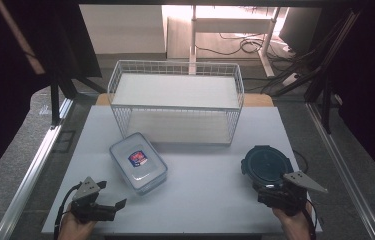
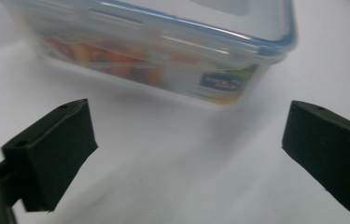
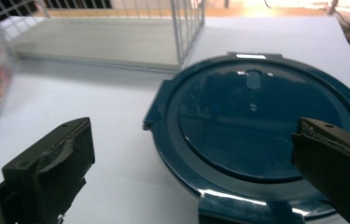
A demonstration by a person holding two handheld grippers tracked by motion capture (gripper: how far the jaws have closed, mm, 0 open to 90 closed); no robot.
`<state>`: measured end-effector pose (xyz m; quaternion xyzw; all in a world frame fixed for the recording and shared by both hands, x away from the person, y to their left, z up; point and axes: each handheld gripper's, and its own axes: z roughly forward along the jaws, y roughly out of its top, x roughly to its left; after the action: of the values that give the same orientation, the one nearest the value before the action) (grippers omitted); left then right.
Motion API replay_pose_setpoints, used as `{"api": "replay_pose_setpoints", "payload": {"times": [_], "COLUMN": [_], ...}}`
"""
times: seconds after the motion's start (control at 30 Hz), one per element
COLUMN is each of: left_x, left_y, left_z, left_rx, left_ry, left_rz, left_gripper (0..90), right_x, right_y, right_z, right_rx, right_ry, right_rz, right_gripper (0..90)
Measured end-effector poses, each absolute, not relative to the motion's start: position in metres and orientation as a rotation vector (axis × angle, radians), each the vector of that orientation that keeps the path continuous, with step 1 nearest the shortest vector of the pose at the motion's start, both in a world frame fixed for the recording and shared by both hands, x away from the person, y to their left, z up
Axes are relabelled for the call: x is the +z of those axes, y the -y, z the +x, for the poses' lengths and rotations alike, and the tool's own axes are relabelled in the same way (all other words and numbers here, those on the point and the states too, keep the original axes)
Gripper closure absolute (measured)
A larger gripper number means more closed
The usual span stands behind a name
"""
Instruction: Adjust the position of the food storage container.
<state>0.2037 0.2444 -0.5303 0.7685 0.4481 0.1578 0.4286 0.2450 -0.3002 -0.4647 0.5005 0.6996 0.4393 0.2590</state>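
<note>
Your left gripper (image 1: 109,196) gapes empty near the clear rectangular plastic box (image 1: 138,161); your right gripper (image 3: 191,154), open, hovers over the round dark-blue lidded container (image 3: 256,121).

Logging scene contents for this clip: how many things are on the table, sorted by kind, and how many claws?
Clear rectangular container with a blue-trimmed lid: 1
Dark blue round container: 1
White wire basket: 1
Claws, both open and holding nothing: 2, the left claw and the right claw
Total: 5
</note>
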Motion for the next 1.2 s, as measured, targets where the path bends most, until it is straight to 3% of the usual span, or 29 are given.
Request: {"api": "replay_pose_setpoints", "payload": {"times": [0.83,0.9,1.0,1.03,1.07,1.2], "left_x": [-0.536,-0.537,-0.537,-0.537,-0.538,-0.538], "left_y": [-0.252,-0.252,-0.252,-0.252,-0.251,-0.252], "left_z": [0.207,0.207,0.207,0.207,0.208,0.208], "left_rx": [0.332,0.322,0.308,0.308,0.302,0.292], "left_ry": [-1.087,-1.091,-1.091,-1.091,-1.09,-1.089], "left_rz": [1.856,1.855,1.851,1.851,1.851,1.848], "left_gripper": [1.2,1.2,1.2,1.1,1.1,1.1], "right_x": [-0.464,-0.463,-0.459,-0.459,-0.457,-0.455], "right_y": [0.283,0.28,0.277,0.277,0.277,0.275], "right_z": [0.247,0.249,0.252,0.252,0.255,0.26], "right_rx": [1.113,1.101,1.095,1.095,1.091,1.093], "right_ry": [-2.067,-2.085,-2.098,-2.098,-2.12,-2.187], "right_rz": [1.212,1.232,1.252,1.252,1.234,1.162], "right_gripper": [0.0,7.2,28.4,28.4,46.5,71.2]}}
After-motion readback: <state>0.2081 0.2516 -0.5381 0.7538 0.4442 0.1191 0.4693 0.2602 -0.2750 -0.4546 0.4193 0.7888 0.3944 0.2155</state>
